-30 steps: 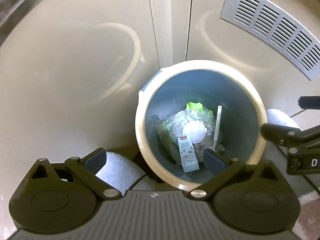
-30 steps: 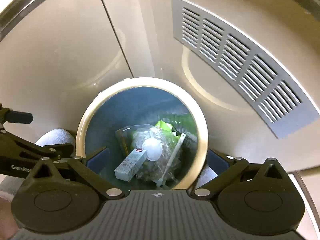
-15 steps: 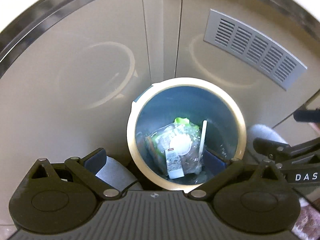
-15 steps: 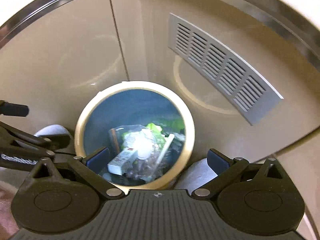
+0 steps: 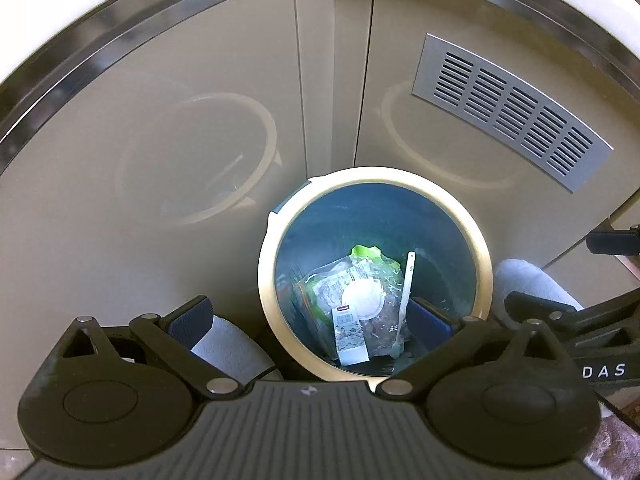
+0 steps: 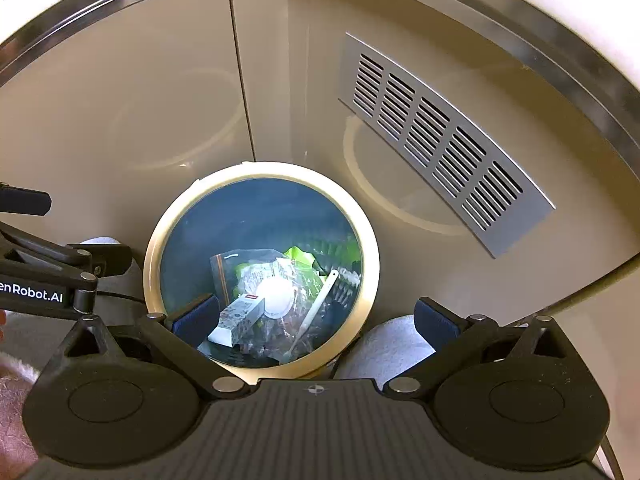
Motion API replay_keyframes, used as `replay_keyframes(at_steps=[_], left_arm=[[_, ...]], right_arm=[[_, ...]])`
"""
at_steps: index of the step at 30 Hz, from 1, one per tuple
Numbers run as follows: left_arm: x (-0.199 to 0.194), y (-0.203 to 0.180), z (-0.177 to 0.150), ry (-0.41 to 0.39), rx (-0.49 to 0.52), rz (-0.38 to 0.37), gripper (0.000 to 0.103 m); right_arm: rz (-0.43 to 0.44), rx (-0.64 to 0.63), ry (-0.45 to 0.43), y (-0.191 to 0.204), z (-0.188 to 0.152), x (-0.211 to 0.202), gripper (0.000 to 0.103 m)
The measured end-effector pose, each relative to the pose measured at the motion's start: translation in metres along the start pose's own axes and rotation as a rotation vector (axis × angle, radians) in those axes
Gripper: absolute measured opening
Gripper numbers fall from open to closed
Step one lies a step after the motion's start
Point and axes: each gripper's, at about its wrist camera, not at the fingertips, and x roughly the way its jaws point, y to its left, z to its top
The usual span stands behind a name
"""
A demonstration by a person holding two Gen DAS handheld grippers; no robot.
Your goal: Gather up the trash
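Both tools hover above a round bin with a cream rim and dark blue inner wall (image 5: pixel 472 240), which stands on the floor against glossy beige cabinet doors (image 5: pixel 160 140). A grey slotted metal vent (image 5: pixel 508 110) is set in the right-hand door.

Left tool (image 5: pixel 310 318): fingers wide apart, nothing between them. Its right pad sits over the bin mouth, its left pad outside the rim over a grey-socked foot (image 5: pixel 232 350).
Right tool (image 6: pixel 316 316): fingers likewise spread and empty, left pad over the bin opening, right pad outside over the other foot.

Trash lies at the bottom of the bin:
- crumpled clear plastic bag (image 5: pixel 352 280) with a bright green edge (image 5: pixel 366 251)
- small round white lid or cup (image 5: pixel 362 300) on top of the bag
- flat speckled white sachet with a red tag (image 5: pixel 350 338), leaning on the near wall
- slim white plastic spoon (image 5: pixel 404 304), lying lengthways to the right of the bag

Judgement: the collecting looks done or nearly so; nothing loose shows outside the bin.

Risks:
- Either tool dropping could catch the rim and tip or shove the bin against the doors.
- The feet stand just beside the bin; a step could knock it.
- The tools are near each other and could clash.
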Motion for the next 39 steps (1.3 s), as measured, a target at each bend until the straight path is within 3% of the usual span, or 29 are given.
replay_keyframes(at_steps=[23,27,39], left_arm=[[0.011,-0.006,-0.002,0.039,0.051,-0.001,0.103],[0.009,-0.002,-0.003,0.031,0.034,-0.013,0.103],[0.007,-0.004,-0.001,0.028,0.035,-0.014,0.103]], right_arm=[[-0.015,0.026,0.096,0.001,0.002,0.019,0.103],[0.034,0.066,0.067,-0.004,0.001,0.015,0.103],[0.047,0.083,0.053,-0.008,0.002,0.011,0.103]])
